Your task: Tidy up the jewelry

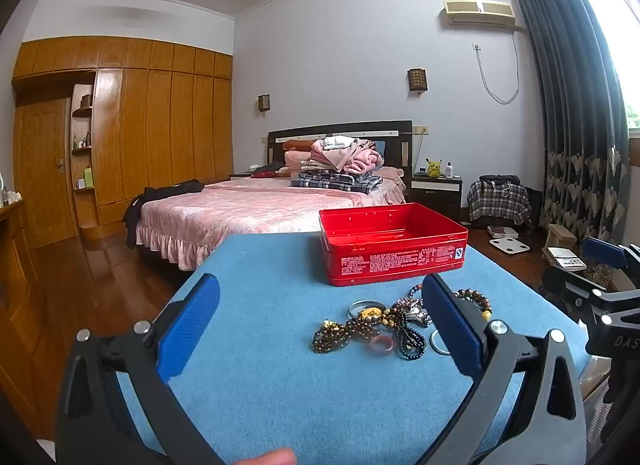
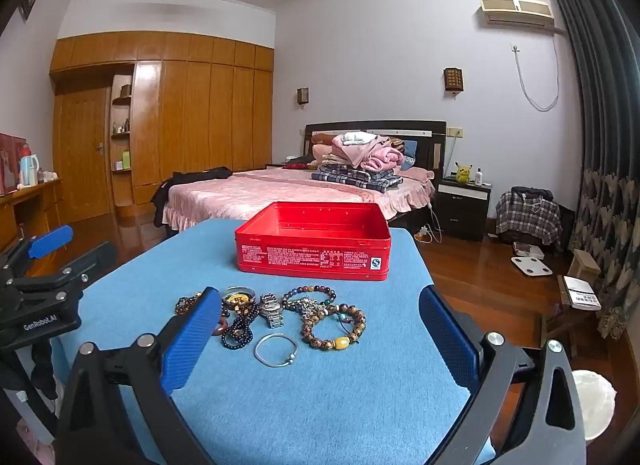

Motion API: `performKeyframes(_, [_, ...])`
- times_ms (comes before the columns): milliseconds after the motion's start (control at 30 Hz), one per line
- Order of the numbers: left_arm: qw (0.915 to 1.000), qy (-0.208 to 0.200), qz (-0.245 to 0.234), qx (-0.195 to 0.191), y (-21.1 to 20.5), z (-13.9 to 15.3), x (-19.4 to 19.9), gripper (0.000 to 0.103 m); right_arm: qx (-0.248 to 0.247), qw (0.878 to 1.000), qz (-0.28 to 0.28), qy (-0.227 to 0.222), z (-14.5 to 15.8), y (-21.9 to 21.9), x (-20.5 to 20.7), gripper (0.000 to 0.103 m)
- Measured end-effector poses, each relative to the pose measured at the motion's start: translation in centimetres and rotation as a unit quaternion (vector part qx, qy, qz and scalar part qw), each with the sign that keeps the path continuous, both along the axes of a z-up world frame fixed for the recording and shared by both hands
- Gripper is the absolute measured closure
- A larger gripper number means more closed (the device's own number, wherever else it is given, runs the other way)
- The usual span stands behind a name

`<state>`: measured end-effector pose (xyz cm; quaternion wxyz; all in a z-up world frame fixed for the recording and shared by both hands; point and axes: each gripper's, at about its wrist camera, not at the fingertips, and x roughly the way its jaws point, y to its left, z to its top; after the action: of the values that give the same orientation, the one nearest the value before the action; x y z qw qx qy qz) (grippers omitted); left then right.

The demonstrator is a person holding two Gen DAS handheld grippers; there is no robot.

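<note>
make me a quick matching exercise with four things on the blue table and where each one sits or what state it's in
Things:
1. red tin
2. silver bangle
3. watch
4. amber-bead bracelet

Places or states:
A. nearest the right gripper, alone on the cloth in front of the pile
B. right end of the pile, with one big yellow bead
C. behind the jewelry, lid off, nothing visible inside
D. middle of the pile, metal band

Pairs: 1-C, 2-A, 3-D, 4-B
</note>
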<state>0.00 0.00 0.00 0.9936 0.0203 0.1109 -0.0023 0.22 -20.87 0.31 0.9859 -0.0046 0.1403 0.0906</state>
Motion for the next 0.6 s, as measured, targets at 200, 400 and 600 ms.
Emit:
performKeyframes(200, [1.0,0.004,0.001,0.007,-0.13,-0.03,0.09,0.005,0.002,1.0,0.001,0.004,-0.03,0.0,0.06,0.006])
performKeyframes(400, [1.0,0.006,0.002,0.005,-0.28,-0.21,0.22,0.005,0.004,1.0,0.0,0.002,-0.04,-0.06,0.01,0.006])
performKeyframes(600, [1.0,0.005,0.003,0.007,-0.32,-0.03,0.18,0.005,0.003,1.0,0.0,0.002,-0.1,-0.01,0.07,0.006])
